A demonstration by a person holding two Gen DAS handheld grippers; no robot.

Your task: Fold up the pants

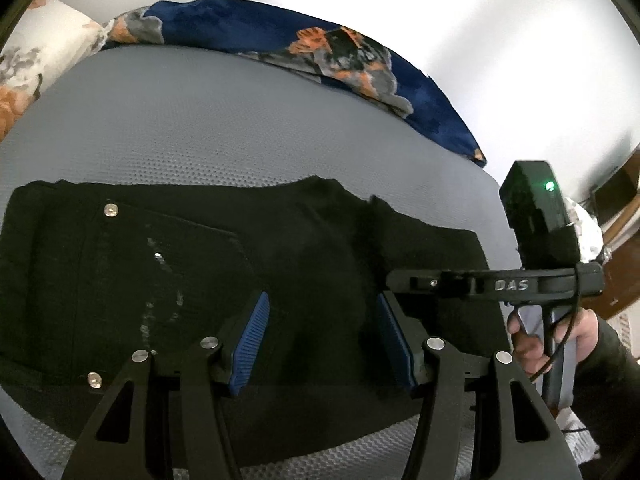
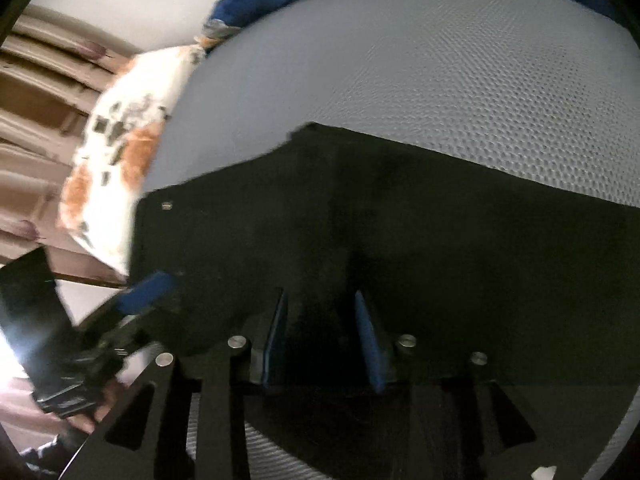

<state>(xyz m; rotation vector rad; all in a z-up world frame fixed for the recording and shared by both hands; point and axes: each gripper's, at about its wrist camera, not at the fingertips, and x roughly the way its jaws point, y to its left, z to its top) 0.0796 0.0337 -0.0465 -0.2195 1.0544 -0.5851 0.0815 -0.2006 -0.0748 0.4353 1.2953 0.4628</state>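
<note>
Black pants (image 1: 180,260) lie folded flat on a grey mesh mattress (image 1: 200,120), with silver rivets showing near the waist at the left. My left gripper (image 1: 322,340) hangs just above the pants' middle, its blue pads well apart and nothing between them. My right gripper (image 1: 394,280) reaches in from the right over the pants' right end, held by a person's hand (image 1: 532,344). In the right wrist view the pants (image 2: 400,220) fill the lower half, blurred. The right gripper (image 2: 322,332) stands there with its pads apart over the dark cloth. A left gripper pad (image 2: 148,292) shows at the left.
A blue floral blanket (image 1: 280,28) is bunched along the mattress's far edge. A white and orange pillow (image 1: 32,64) (image 2: 116,168) lies at the left end. Brown wooden furniture (image 1: 624,240) stands beyond the right edge. Bare mattress (image 2: 460,60) stretches beyond the pants.
</note>
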